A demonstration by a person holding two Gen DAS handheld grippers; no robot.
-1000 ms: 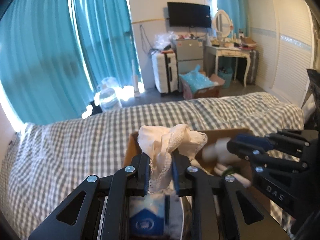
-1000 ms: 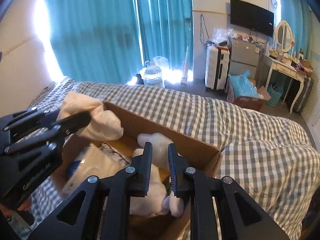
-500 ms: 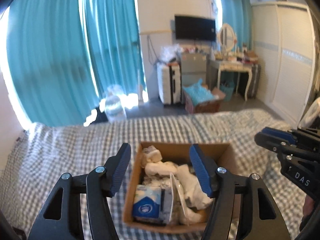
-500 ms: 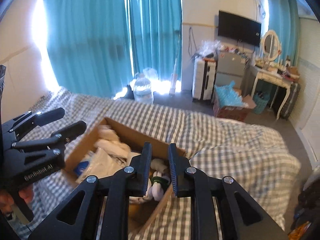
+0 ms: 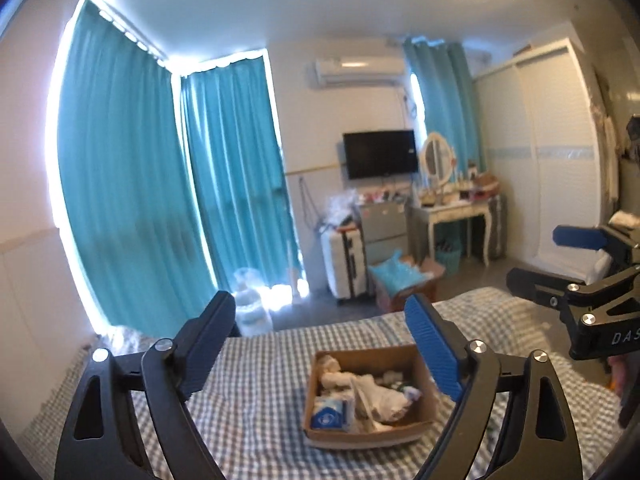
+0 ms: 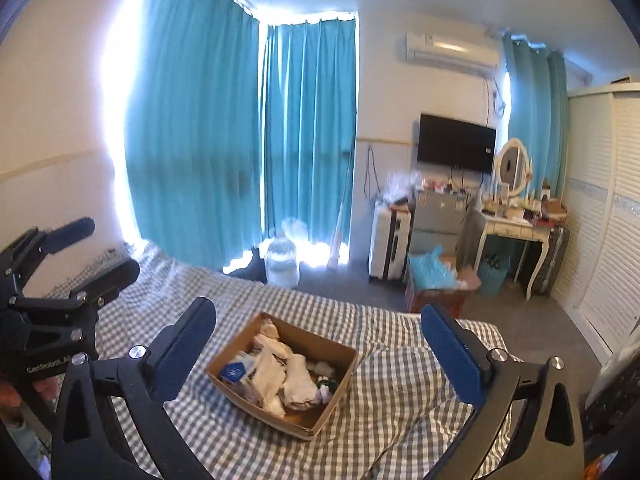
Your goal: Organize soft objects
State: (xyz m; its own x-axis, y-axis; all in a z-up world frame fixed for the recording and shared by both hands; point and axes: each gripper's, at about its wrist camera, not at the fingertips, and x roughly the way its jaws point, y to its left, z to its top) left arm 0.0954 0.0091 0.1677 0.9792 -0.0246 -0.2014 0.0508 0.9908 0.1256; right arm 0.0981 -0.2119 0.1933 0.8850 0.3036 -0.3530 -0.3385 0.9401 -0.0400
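A brown cardboard box (image 5: 420,426) sits on the checked bed (image 5: 256,392); it also shows in the right wrist view (image 6: 334,394). It holds white cloths (image 6: 280,372), a blue tissue pack (image 5: 329,416) and a small green-and-white soft item (image 6: 325,384). My left gripper (image 5: 320,340) is open, empty and held well above and back from the box. My right gripper (image 6: 320,344) is open and empty, also raised away from the box. Each gripper shows at the edge of the other's view.
Teal curtains (image 6: 240,140) hang behind the bed. A large water bottle (image 6: 283,262), a white suitcase (image 6: 390,242), a floor box with blue bags (image 6: 436,276), a dressing table (image 6: 514,226) and a wardrobe (image 6: 608,220) stand beyond it.
My left gripper let go of the cream cloth into the box and opened. My right gripper opened from shut. Both pulled up and back, so the box looks smaller.
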